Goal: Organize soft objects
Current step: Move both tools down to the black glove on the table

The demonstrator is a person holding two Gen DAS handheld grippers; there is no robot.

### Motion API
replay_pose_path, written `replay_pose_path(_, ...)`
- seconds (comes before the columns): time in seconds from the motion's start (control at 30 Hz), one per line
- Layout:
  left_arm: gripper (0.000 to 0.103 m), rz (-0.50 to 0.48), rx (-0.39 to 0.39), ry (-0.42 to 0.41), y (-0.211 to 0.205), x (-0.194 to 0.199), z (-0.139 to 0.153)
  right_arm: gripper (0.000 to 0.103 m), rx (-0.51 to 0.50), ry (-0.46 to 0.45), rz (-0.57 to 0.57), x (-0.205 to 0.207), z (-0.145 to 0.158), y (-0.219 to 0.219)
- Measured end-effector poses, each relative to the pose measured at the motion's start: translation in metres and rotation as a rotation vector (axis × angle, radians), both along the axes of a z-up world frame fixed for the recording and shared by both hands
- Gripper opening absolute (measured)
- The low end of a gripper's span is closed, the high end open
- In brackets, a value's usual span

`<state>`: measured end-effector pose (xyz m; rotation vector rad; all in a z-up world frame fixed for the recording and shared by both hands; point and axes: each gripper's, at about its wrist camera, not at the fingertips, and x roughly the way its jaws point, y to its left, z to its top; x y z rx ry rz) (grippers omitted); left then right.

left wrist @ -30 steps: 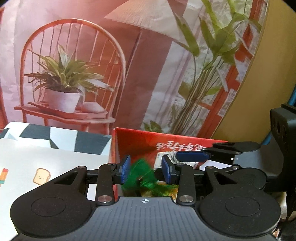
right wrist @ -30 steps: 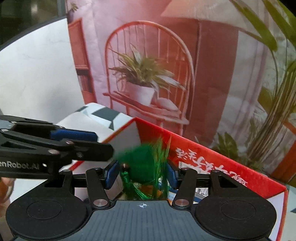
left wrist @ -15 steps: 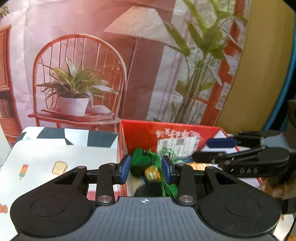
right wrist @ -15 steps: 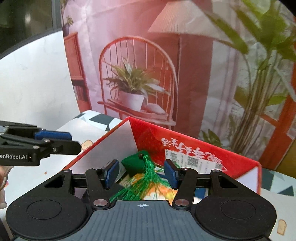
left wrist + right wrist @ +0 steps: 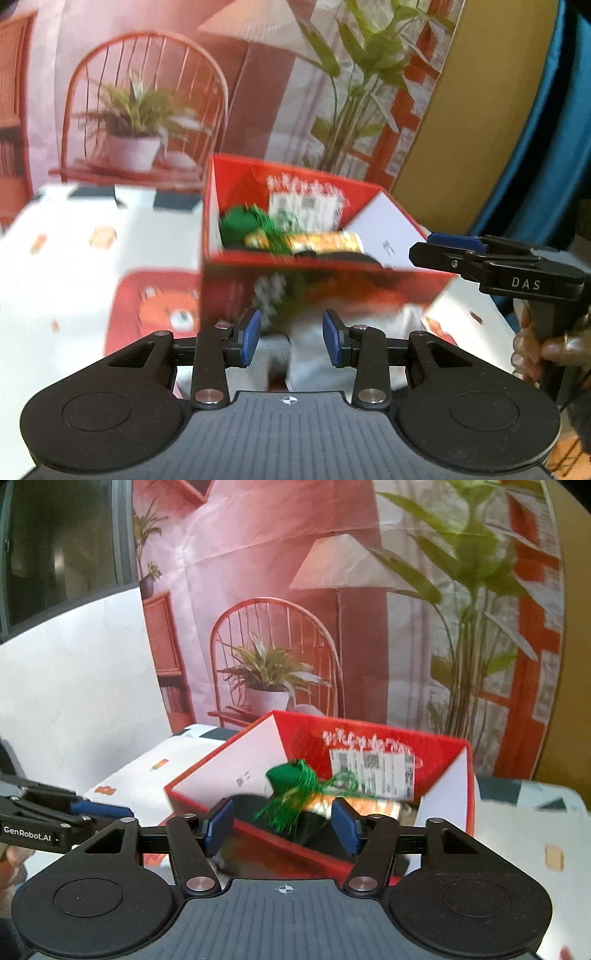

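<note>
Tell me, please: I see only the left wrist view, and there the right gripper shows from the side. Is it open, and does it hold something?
Observer: In the right wrist view, the right gripper is open and holds nothing.
Operator: The green thing is blurred for me. What is it?
Observer: It is a green pouch with a tassel. It lies inside the red box, and the tassel trails toward the near wall.
Operator: And where is my left gripper relative to the box?
Observer: The left gripper is outside the box, to the left of its left wall.
</note>
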<state>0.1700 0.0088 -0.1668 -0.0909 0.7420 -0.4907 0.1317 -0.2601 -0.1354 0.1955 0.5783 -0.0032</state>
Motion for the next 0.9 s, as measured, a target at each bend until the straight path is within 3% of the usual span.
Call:
replay_pose_path(0.2, 0.039, -0.031, 0.035, 0.086, -0.009, -0.018, -0.042, 0.056, 0.004, 0.048, -0.036, -0.042, -0.030, 0.011)
replay_pose_path(0.4, 0.039, -0.057, 0.072, 0.120, -0.015, -0.028, -0.076, 0.056, 0.018, 0.165, -0.080, -0.068, -0.075, 0.019)
replay_pose_path(0.63, 0.039, -0.044, 0.079, 0.125, -0.013, -0.033, -0.090, 0.056, 0.096, 0.264, -0.142, -0.087, -0.116, 0.023)
replay_pose_path(0.9, 0.039, -0.030, 0.074, 0.103, -0.013, -0.037, -0.094, 0.058, 0.107, 0.277, -0.130, -0.085, -0.128, 0.032)
